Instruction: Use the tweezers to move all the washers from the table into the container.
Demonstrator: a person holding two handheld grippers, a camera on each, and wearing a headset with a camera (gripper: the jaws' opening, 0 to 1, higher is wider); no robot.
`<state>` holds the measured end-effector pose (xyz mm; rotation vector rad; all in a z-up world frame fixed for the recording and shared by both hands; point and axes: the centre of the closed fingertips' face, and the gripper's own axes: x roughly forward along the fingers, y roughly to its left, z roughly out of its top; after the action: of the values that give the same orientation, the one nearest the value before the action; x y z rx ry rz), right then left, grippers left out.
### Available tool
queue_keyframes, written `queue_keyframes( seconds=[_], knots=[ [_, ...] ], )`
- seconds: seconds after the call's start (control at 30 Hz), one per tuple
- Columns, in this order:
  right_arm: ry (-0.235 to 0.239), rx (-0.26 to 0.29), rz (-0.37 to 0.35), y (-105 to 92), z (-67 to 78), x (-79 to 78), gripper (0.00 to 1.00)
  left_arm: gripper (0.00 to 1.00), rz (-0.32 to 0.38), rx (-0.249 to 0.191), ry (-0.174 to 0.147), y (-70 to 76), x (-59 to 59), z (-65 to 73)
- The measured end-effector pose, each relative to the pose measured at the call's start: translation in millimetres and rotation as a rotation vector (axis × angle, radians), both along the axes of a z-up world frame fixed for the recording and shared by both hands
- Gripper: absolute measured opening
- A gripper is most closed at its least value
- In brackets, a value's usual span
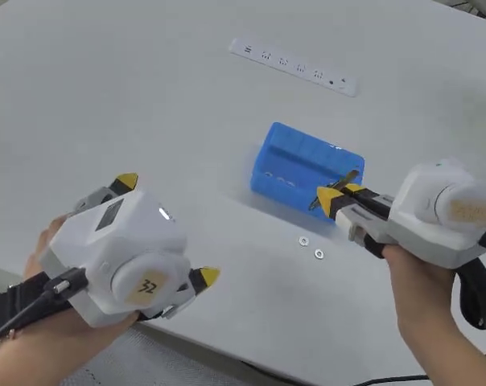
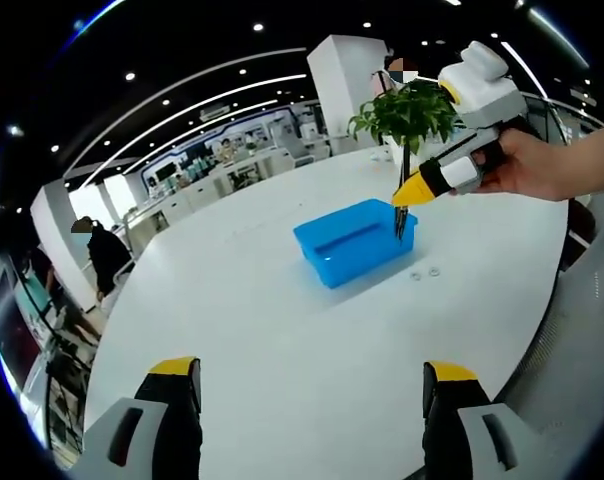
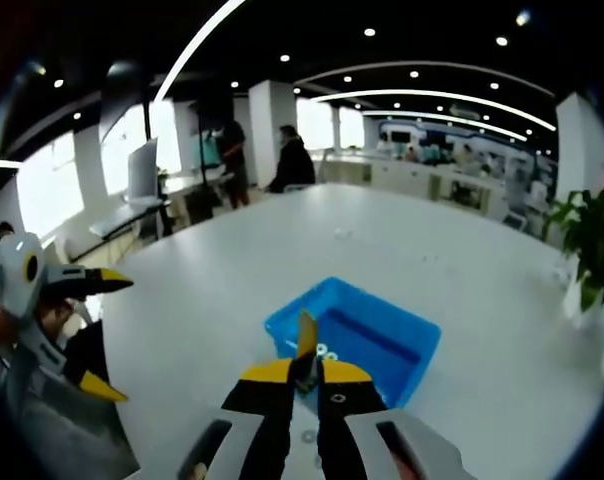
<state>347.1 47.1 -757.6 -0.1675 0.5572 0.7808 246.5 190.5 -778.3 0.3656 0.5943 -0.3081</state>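
Just above container [image 3: 374, 345] edge, tweezers [image 3: 306, 342].

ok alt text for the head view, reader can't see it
The right gripper, shut on tweezers, holds them over the near right corner of a blue container on a white table. Two washers lie on the table just nearer the camera. The left gripper hangs open at lower left.

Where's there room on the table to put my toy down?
Bare table lies left of the bin, between the strip and the left tool. It's crowded in front of the bin: two washers and the right tool holding tweezers.
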Motion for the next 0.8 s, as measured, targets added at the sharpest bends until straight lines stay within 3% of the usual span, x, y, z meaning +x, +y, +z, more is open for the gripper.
queue_keyframes(
  seconds=[0.47, 0.8],
  knots=[
    [0.073, -0.060, -0.013, -13.8, -43.0, 0.4, 0.05, 0.93, 0.009, 0.002, 0.008, 2.1, 0.2, -1.4],
    [0.081, -0.069, -0.026, -16.2, -49.6, 5.6, 0.05, 0.93, 0.012, 0.006, 0.014, 3.0, 0.2, -3.2]
  ],
)
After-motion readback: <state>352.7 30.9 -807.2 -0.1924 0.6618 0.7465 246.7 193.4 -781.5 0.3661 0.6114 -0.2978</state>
